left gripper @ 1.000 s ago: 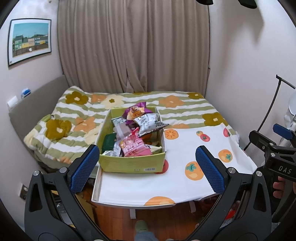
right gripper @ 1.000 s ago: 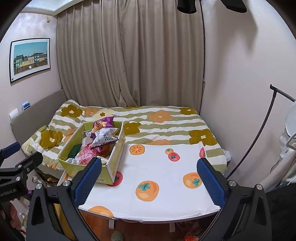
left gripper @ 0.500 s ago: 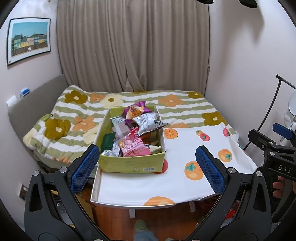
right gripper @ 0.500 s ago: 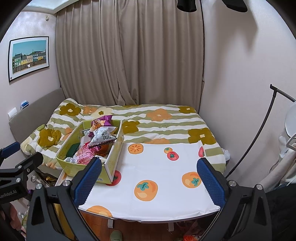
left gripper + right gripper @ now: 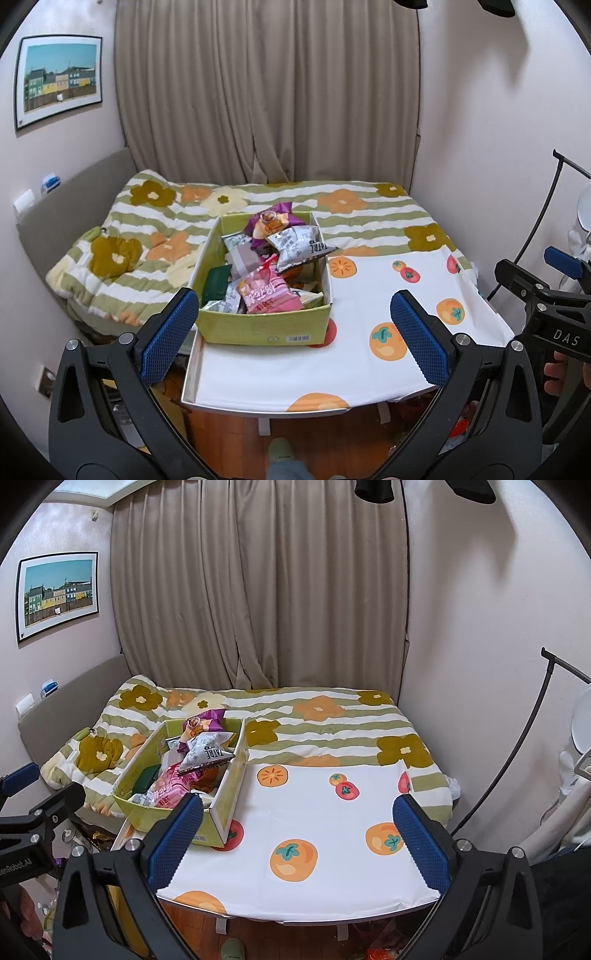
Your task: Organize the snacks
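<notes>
A yellow-green cardboard box (image 5: 258, 330) (image 5: 229, 794) stands on the left part of a white table (image 5: 362, 369) (image 5: 332, 830) with an orange-fruit cloth. It is heaped with snack packets: a pink one (image 5: 267, 295), a grey-white one (image 5: 299, 247) (image 5: 207, 755) and a purple one (image 5: 275, 221) (image 5: 203, 722). My left gripper (image 5: 295, 332) is open and empty, held short of the table's near edge, facing the box. My right gripper (image 5: 297, 834) is open and empty, in front of the table's right half.
A bed with a flowered green-striped quilt (image 5: 155, 236) (image 5: 332, 731) lies behind the table. Curtains (image 5: 266, 92) cover the back wall. A black stand (image 5: 517, 746) leans at the right. Wooden floor (image 5: 229, 435) lies below the near table edge.
Both views have shifted slightly; the box and table sit a little lower and closer in the frames. Both grippers stay open and empty.
</notes>
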Demonstrator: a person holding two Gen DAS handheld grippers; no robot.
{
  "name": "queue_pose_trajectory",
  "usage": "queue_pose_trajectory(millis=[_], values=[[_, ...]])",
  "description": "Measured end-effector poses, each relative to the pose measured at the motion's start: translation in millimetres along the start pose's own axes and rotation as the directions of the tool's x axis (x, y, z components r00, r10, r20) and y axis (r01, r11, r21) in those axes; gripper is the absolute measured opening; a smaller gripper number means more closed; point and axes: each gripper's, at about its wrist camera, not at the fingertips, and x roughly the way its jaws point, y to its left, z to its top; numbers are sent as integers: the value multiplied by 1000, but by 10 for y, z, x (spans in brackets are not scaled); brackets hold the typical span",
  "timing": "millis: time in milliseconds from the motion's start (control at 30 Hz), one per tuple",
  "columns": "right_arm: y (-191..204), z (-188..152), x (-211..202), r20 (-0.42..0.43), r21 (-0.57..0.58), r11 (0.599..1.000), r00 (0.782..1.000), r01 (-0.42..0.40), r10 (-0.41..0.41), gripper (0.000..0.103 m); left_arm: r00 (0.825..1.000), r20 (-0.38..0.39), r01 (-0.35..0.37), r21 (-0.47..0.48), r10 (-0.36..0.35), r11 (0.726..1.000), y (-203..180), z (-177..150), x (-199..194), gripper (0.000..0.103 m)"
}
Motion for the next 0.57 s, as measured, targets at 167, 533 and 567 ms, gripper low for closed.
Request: queue_pose_trajectory(millis=[167,533,567], values=[[-11,2,24,-3,2,1000,1000,6,-6,102,1000,-1,-3,-1,3,1000,-6,2,-1,103],[-11,9,23,-2,0,1000,1000,6,-6,102,999,29,-22,16,21,1000,-19,-56,-31,103],[-10,7,24,-3,-1,1000,1000,7,-7,102,999,31,-23,14,22,1000,-19,-51,-34,103]])
